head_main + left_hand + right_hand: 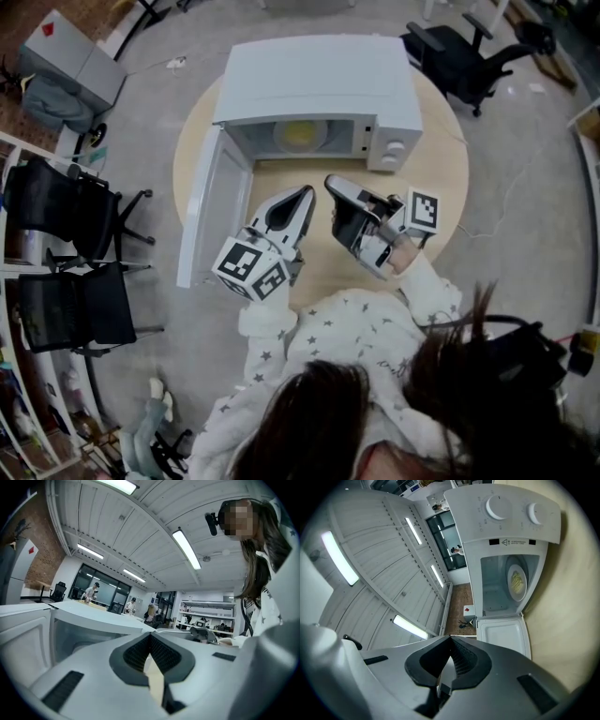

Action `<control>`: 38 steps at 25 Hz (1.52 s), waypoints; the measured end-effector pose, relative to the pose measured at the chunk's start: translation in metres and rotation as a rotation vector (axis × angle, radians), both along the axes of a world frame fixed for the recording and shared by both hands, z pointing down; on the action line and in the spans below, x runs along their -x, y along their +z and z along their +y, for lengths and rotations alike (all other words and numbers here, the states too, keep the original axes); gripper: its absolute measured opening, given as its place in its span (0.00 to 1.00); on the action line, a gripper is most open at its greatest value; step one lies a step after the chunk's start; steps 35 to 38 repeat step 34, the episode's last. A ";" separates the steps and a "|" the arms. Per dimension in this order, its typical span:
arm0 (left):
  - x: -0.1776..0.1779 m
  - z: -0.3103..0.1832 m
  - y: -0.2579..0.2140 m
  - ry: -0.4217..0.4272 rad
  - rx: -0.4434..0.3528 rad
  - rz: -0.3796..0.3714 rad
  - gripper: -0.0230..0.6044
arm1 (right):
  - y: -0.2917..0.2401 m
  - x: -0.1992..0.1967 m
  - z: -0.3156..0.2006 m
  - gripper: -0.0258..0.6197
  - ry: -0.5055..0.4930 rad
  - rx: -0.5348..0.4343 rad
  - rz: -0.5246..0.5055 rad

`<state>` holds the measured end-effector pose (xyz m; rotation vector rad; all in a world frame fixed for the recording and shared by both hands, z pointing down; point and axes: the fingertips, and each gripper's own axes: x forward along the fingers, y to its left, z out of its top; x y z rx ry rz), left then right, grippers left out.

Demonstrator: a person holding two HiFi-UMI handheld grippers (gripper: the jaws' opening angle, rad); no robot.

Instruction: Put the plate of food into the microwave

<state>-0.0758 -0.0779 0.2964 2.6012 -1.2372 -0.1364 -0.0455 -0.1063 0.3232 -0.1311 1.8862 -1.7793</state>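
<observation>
While the microwave [319, 84] stands with its door [211, 202] swung open, I list as follows. Plate of food [300, 134]: inside the microwave's cavity, yellow food showing. My left gripper [307, 192]: in front of the microwave's opening, jaws closed tip to tip, holding nothing. My right gripper [331, 181]: also just before the microwave's opening, jaws likewise pressed together, empty. Round wooden table [450, 178]: under the microwave.
</observation>
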 end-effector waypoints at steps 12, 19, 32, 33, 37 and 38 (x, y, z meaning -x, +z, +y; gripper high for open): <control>0.004 0.005 0.001 -0.044 0.000 0.005 0.03 | 0.003 0.003 0.002 0.05 -0.013 -0.001 0.004; 0.002 0.005 0.004 -0.046 0.008 0.004 0.03 | 0.006 0.004 0.003 0.05 -0.022 0.007 0.002; 0.001 0.004 0.012 -0.045 0.030 0.003 0.03 | 0.007 0.004 0.003 0.05 -0.027 0.012 -0.005; 0.001 0.004 0.012 -0.045 0.031 0.004 0.03 | 0.007 0.004 0.003 0.05 -0.027 0.012 -0.004; 0.001 0.004 0.012 -0.046 0.032 0.004 0.03 | 0.008 0.004 0.003 0.05 -0.027 0.012 -0.003; 0.001 0.004 0.012 -0.046 0.032 0.004 0.03 | 0.008 0.004 0.003 0.05 -0.027 0.012 -0.003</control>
